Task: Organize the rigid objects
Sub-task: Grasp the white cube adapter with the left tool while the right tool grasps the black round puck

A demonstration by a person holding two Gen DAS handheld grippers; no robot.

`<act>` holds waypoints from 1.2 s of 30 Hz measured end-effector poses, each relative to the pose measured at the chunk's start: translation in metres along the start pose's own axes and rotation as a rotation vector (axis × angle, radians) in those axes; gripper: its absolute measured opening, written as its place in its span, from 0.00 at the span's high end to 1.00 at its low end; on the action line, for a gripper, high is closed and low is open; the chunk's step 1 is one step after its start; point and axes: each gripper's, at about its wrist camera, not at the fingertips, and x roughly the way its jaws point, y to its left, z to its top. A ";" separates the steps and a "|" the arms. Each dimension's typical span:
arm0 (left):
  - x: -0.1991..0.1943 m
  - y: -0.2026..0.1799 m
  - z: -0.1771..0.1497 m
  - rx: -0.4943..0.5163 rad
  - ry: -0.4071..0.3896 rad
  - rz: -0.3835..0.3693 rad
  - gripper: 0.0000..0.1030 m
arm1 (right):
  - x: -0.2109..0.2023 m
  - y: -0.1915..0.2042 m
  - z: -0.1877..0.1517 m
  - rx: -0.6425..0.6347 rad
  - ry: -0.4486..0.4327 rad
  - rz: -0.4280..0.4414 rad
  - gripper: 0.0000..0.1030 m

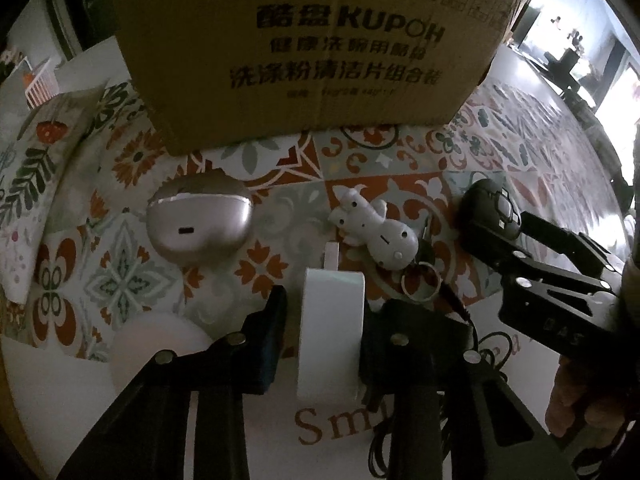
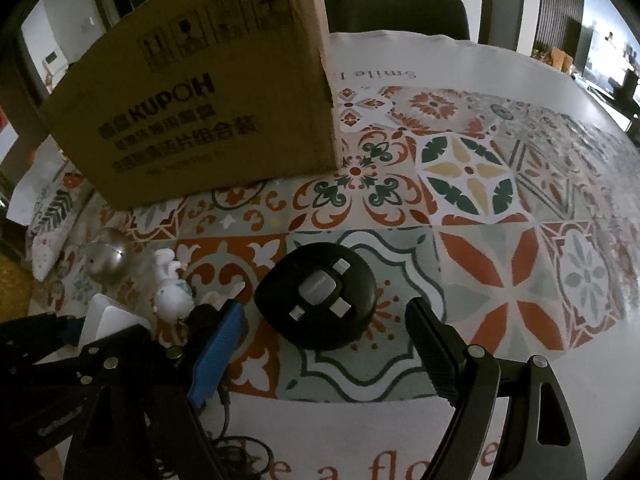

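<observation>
My left gripper [image 1: 320, 336] is open, its fingers on either side of a white charger block [image 1: 330, 332] that lies on the table. Beyond it lie a white figurine keychain [image 1: 376, 228] and a silver oval case [image 1: 198, 226]. My right gripper [image 2: 320, 344] is open around a black round disc with grey connectors [image 2: 316, 294], which rests on the patterned tablecloth; the disc also shows in the left wrist view [image 1: 490, 206]. The figurine [image 2: 170, 288] and the silver case [image 2: 106, 260] show at the left of the right wrist view.
A large cardboard box [image 1: 304, 48] stands at the back of the table, close behind the objects. A white round object [image 1: 156, 348] lies left of my left gripper. A black cable [image 1: 464, 344] runs under it. A chair [image 2: 400, 16] stands beyond the far edge.
</observation>
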 end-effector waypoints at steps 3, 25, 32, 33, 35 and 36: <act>0.001 0.000 0.001 -0.003 -0.016 0.008 0.77 | 0.002 -0.001 0.000 -0.002 -0.001 0.003 0.19; -0.008 0.003 0.000 -0.013 -0.068 0.009 0.78 | 0.006 0.008 -0.002 -0.050 -0.058 -0.029 0.38; -0.034 0.003 -0.001 -0.001 -0.138 -0.011 0.78 | -0.032 0.012 -0.003 -0.051 -0.129 -0.018 0.38; -0.036 0.004 -0.001 -0.001 -0.145 -0.016 0.78 | -0.035 0.014 -0.002 -0.051 -0.137 -0.015 0.38; -0.042 0.006 -0.003 -0.007 -0.162 -0.030 0.78 | -0.045 0.018 -0.001 -0.059 -0.158 -0.012 0.38; -0.045 0.008 -0.004 -0.011 -0.169 -0.038 0.78 | -0.048 0.020 -0.001 -0.062 -0.166 -0.012 0.38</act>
